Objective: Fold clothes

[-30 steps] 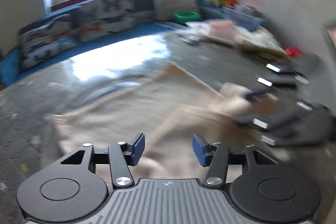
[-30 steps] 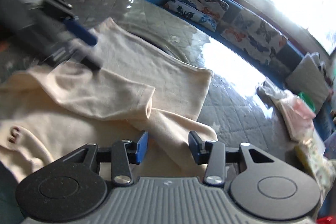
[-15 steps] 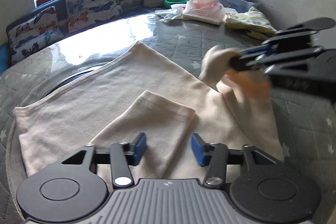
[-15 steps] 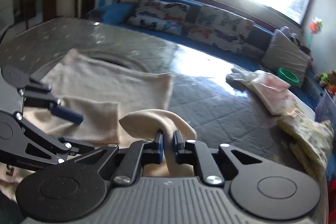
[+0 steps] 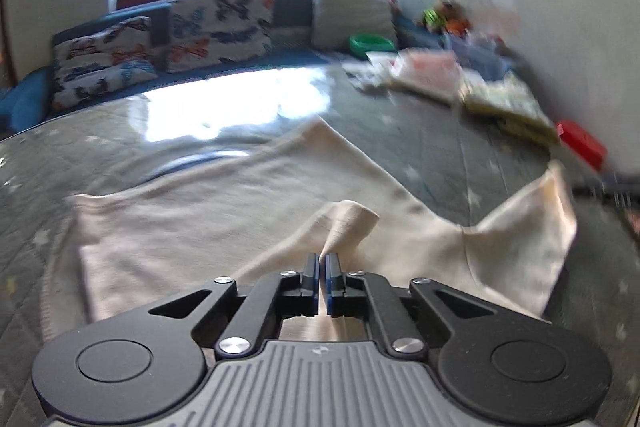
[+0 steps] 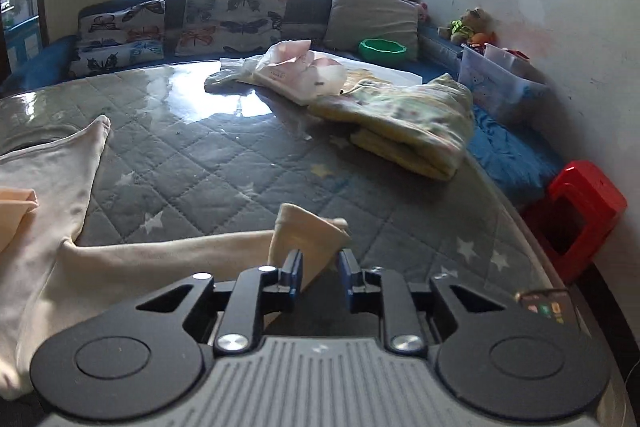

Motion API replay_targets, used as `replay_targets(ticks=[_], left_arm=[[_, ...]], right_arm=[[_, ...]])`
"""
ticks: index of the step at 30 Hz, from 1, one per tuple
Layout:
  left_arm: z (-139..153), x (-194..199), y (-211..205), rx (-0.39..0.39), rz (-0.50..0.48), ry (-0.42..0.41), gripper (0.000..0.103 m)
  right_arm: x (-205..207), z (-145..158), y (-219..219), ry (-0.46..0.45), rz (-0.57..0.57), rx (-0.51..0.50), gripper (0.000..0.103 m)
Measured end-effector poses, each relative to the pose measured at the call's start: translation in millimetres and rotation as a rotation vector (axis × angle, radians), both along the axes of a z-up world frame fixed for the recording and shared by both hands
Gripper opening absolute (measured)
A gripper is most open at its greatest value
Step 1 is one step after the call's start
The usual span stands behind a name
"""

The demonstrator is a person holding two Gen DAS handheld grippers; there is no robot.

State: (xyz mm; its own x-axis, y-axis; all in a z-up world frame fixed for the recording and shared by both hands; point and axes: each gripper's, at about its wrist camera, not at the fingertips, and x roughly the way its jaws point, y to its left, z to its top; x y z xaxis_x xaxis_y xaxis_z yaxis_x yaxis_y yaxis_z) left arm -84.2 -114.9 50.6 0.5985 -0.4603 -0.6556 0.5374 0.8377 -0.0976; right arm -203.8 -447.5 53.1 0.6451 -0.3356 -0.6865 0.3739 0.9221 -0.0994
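A cream long-sleeved garment (image 5: 208, 219) lies spread on the grey quilted table. My left gripper (image 5: 322, 269) is shut on its left sleeve cuff (image 5: 348, 223) and holds it lifted. The right sleeve (image 5: 532, 227) stretches out to the right. In the right wrist view my right gripper (image 6: 319, 267) has its jaws parted, with the right sleeve's cuff (image 6: 304, 235) lying between the fingers. The garment's body (image 6: 44, 187) shows at the left there.
Folded yellow-green clothes (image 6: 404, 123) and a pink plastic bag (image 6: 300, 69) lie at the table's far side. A red stool (image 6: 576, 215) stands past the right edge. Butterfly cushions (image 6: 232, 19), a green bowl (image 6: 382, 51) and a clear bin (image 6: 496, 83) line the blue bench.
My left gripper has closed on the left sleeve cuff and lifted it. My right gripper has carried the right sleeve out to the right and its jaws have parted.
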Motion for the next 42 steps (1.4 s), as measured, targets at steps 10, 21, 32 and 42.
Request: replay_targets(ticks=[10,21,32,42], left_arm=[[53,-34,121,-0.187,0.295,-0.105,0.003],[38,-47,84,-0.081,0.136,-0.032,0.02],[-10,-25,-42,0.115,-0.12,-0.015,0.043],[-31,5,-68,0.173,-0.125,0.014,0.033]], right_arm=[[-6,17,74,-0.05,0.263,0.035,0.044],[-2,-3,125,-0.01,0.414,0.091,0.048],[-6,-23,105,0.02,0.36,0.123,0.057],[-7,-28,106,0.004,0.381,0.115,0.076]])
